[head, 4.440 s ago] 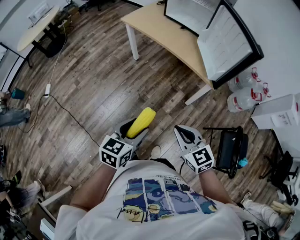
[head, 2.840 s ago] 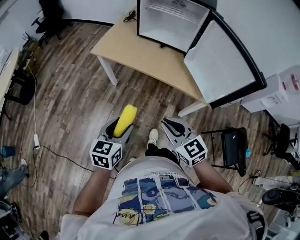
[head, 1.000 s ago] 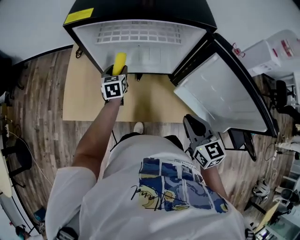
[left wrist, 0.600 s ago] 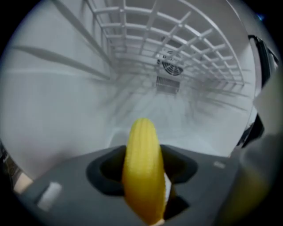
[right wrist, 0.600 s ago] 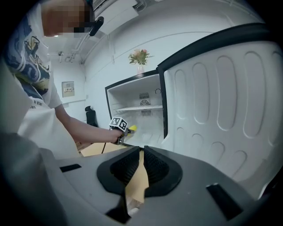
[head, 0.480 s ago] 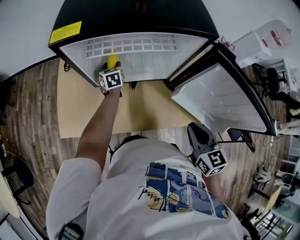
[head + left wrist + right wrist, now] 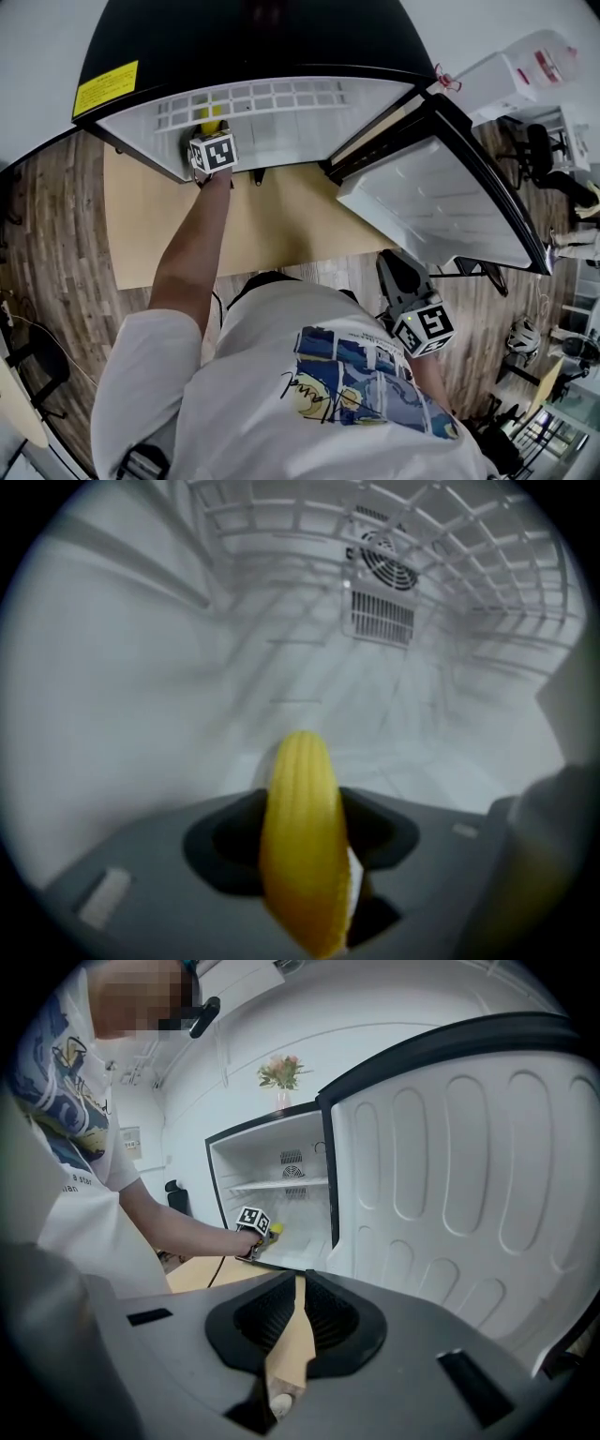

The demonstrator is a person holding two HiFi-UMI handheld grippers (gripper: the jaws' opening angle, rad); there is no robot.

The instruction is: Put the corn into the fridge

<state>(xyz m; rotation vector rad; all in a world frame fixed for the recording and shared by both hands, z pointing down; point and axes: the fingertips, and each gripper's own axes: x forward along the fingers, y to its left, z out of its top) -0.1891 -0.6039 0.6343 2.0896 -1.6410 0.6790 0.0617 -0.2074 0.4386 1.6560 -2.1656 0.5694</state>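
Observation:
The yellow corn cob [image 7: 300, 855] sticks out forward between the jaws of my left gripper [image 7: 301, 806], which is shut on it. That gripper [image 7: 207, 133] reaches over the front lip of the open fridge [image 7: 281, 108], and the corn's tip [image 7: 210, 112] lies inside, above the white floor. From the right gripper view, the left gripper [image 7: 255, 1229] and the corn [image 7: 276, 1229] show at the fridge's lower opening. My right gripper [image 7: 401, 278] hangs by the person's right hip, jaws together and empty [image 7: 300, 1283].
The fridge stands on a light wooden table [image 7: 272, 220]. Its door [image 7: 441, 202] swings open to the right. Inside, a wire shelf [image 7: 450, 536] runs overhead and a fan grille [image 7: 384, 560] sits on the back wall. White boxes [image 7: 525, 66] stand at the far right.
The person walked up to the fridge. Over the last second my left gripper carried the corn forward and down, past the fridge's front edge. The right gripper stayed by the hip.

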